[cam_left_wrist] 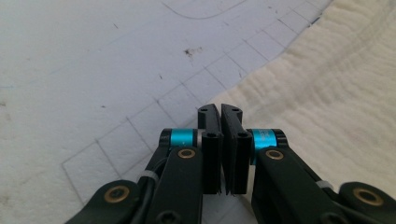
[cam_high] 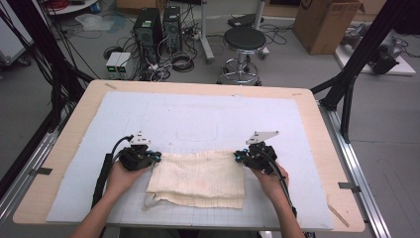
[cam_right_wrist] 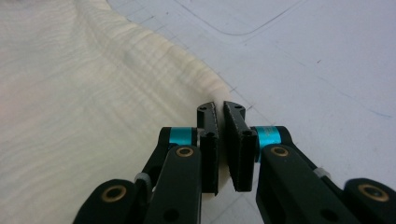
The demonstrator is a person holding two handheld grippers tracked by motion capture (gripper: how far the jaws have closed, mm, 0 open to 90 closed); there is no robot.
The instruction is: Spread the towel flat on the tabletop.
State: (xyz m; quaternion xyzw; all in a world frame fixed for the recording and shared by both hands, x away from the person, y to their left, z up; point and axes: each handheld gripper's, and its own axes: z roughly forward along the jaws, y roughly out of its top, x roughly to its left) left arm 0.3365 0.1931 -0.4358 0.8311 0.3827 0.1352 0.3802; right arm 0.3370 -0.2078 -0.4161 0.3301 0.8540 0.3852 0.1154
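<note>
A cream cloth, folded into a rough rectangle, lies on the near half of the white gridded mat. My left gripper sits at the cloth's far left corner. In the left gripper view the cloth has its edge running into the gripper, whose jaws are pressed together on it. My right gripper sits at the far right corner. In the right gripper view the cloth ends in a corner pinched by that gripper, its jaws nearly touching. A hand holds each gripper from the near side.
The mat covers a wooden table whose bare rim shows all round. Beyond the far edge stand a black stool, two computer towers with cables, and a cardboard box. A faint pencilled outline marks the mat behind the cloth.
</note>
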